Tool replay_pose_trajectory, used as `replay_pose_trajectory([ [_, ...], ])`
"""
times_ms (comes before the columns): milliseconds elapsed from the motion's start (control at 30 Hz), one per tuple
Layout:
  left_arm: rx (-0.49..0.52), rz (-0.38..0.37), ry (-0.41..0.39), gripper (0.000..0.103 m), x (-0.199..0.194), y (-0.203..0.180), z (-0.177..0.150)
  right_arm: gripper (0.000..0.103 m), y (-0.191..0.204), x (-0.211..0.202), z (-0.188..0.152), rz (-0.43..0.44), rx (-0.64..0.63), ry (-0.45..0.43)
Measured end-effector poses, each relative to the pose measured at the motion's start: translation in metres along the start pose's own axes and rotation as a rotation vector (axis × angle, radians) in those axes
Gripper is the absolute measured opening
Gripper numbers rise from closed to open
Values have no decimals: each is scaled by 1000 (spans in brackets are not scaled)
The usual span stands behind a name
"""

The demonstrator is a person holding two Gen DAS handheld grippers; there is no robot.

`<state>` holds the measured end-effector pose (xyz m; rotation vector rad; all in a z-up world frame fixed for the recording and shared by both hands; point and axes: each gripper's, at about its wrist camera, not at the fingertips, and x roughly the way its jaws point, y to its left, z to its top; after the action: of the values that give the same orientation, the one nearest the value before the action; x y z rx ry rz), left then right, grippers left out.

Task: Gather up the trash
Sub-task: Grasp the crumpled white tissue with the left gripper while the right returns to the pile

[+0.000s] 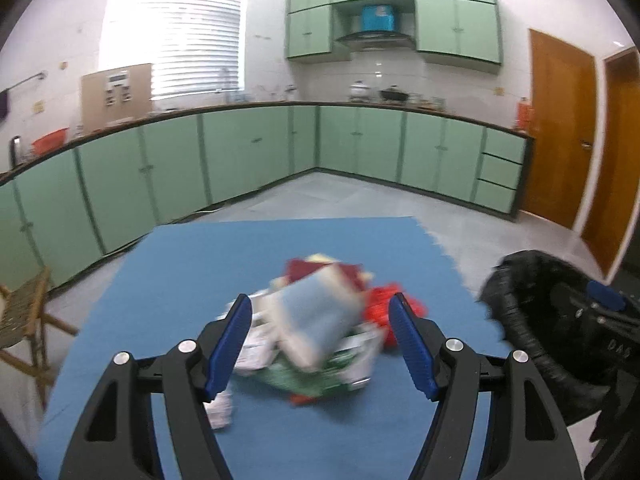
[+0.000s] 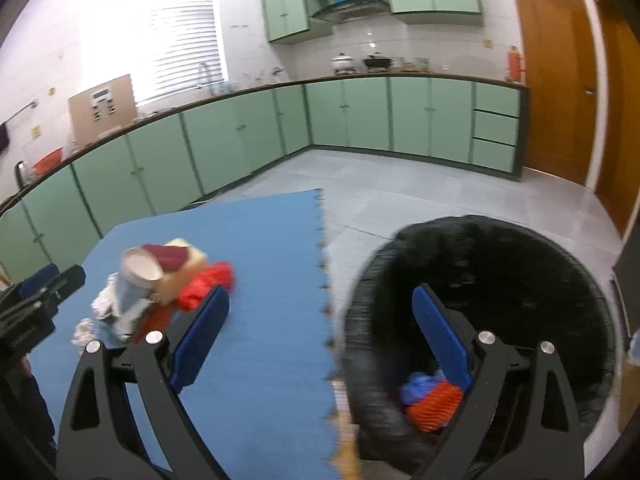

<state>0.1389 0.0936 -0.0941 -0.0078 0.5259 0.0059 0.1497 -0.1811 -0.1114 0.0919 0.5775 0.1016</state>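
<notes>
One trash pile is lying mid-frame on one blue mat, seen past the left gripper, whose jaws are standing wide and holding nothing. At lower right, the right gripper is gaping empty over one black-lined bin holding two scraps, blue and orange.
</notes>
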Motion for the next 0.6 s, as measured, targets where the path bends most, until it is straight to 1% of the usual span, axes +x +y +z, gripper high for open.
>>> replay_pose_trajectory([
  [133, -19, 73, 25, 70, 0, 34, -17, 90, 32, 9, -5, 46, -28, 1],
  [333, -48, 132, 76, 70, 9, 63, -38, 90, 69, 27, -22, 72, -59, 38],
  [433, -61, 143, 105, 70, 16, 69, -48, 90, 80, 36, -30, 73, -66, 65],
  [600, -79, 143, 160, 70, 30, 76, -63, 90, 95, 44, -40, 70, -113, 90],
])
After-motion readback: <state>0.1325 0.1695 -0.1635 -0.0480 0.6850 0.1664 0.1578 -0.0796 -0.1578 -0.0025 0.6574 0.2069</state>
